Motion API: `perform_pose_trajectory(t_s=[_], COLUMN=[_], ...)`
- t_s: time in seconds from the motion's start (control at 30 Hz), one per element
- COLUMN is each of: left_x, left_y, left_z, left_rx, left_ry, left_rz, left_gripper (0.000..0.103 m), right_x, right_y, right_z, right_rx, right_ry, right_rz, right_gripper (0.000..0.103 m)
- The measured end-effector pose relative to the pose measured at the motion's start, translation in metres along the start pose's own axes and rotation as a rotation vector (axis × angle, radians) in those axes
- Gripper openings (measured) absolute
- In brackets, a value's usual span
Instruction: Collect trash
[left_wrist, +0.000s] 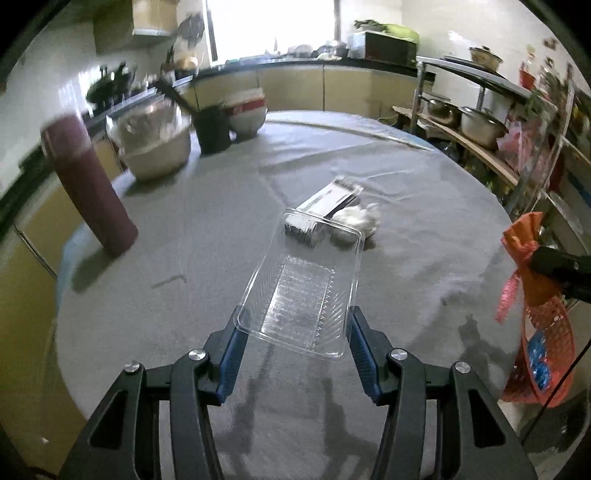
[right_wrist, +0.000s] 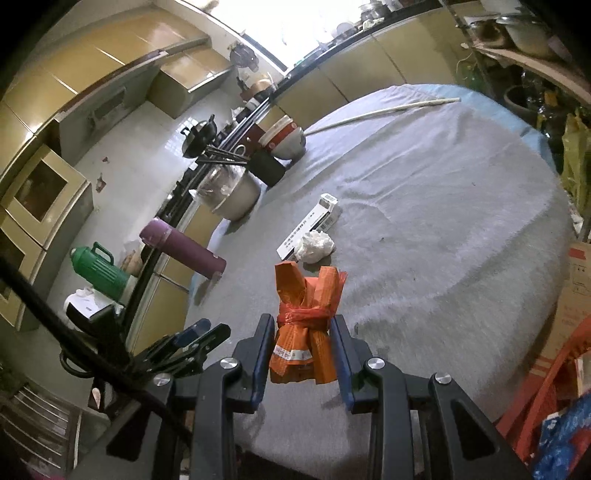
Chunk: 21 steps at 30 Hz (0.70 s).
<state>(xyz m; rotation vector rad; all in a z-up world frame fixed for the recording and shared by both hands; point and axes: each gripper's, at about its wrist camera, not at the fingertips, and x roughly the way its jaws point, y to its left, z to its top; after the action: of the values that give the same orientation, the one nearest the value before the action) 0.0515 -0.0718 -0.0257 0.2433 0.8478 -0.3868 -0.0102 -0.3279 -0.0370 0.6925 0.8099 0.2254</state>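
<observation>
My left gripper is shut on a clear plastic container, its blue pads pressing both long sides and holding it tilted above the grey tablecloth. Behind it lie a white carton and a crumpled tissue. My right gripper is shut on the bunched, tied top of an orange bag. In the left wrist view that orange bag hangs at the table's right edge under the right gripper, with blue trash inside. The carton and tissue lie just beyond it. The left gripper shows at lower left.
A purple flask stands at the table's left edge. At the back left stand a lidded metal pot, a black cup and stacked bowls. A shelf with pots is on the right. A green jug sits beyond the table.
</observation>
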Motion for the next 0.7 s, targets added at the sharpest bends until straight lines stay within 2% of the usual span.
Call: perform_pose_trajectory(t_s=[0.33, 0.7], left_x=[-0.049, -0.072], left_y=[-0.041, -0.071], left_z=[0.005, 0.001], left_rx=[0.093, 0.128], left_ry=[-0.098, -0.127], left_rz=[0.105, 0.123], left_gripper=[0.055, 0.055], right_x=[-0.033, -0.066], right_y=[0.004, 0.003], right_z=[-0.016, -0.027], right_rx=[-0.038, -0.07], right_ry=[-0.054, -0.116], right_rz=[-0.011, -0.033], right_gripper=[0.033, 0.033])
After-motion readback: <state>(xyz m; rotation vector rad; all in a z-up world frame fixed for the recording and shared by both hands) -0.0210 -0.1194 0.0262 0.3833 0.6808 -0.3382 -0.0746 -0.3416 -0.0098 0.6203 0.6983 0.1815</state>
